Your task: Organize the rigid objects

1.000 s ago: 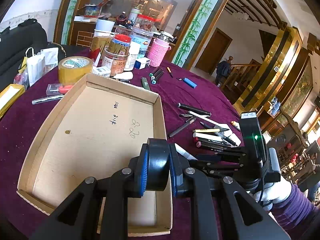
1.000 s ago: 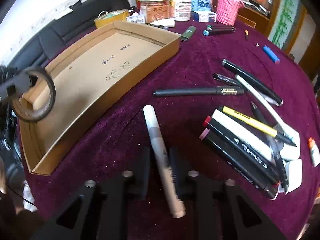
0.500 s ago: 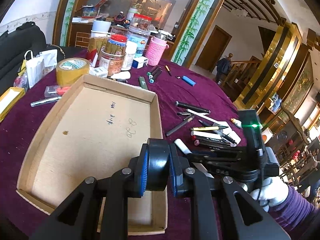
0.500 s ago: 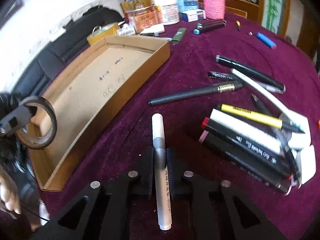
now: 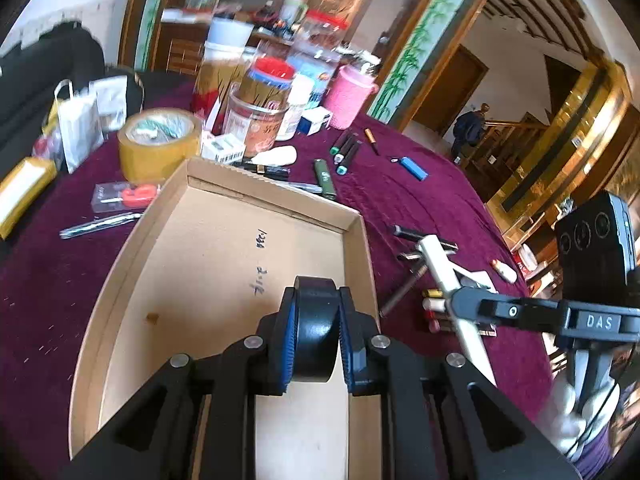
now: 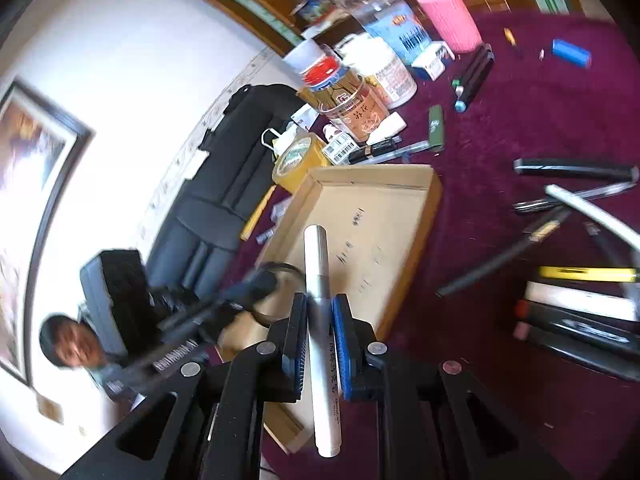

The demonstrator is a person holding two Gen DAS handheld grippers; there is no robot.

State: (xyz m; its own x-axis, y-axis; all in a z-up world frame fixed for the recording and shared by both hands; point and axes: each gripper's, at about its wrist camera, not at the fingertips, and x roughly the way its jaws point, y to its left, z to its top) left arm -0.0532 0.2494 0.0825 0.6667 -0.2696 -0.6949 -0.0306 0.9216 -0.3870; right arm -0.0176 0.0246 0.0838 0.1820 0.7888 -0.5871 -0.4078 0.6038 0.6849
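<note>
Purple-clothed bench, strewn with pens and jars. Cardboard box on it, holding nothing yet. Loose markers in a heap beside the box, all left to sort. Left hand-held gripper over the box, clamped on a black tape roll. Right hand-held gripper raised near the box edge, closed tight on a white marker. Barely begun, by the look of it.

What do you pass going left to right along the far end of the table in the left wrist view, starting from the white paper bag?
White paper bag → yellow tape roll → red-lidded jar → pink cup → blue lighter.
</note>
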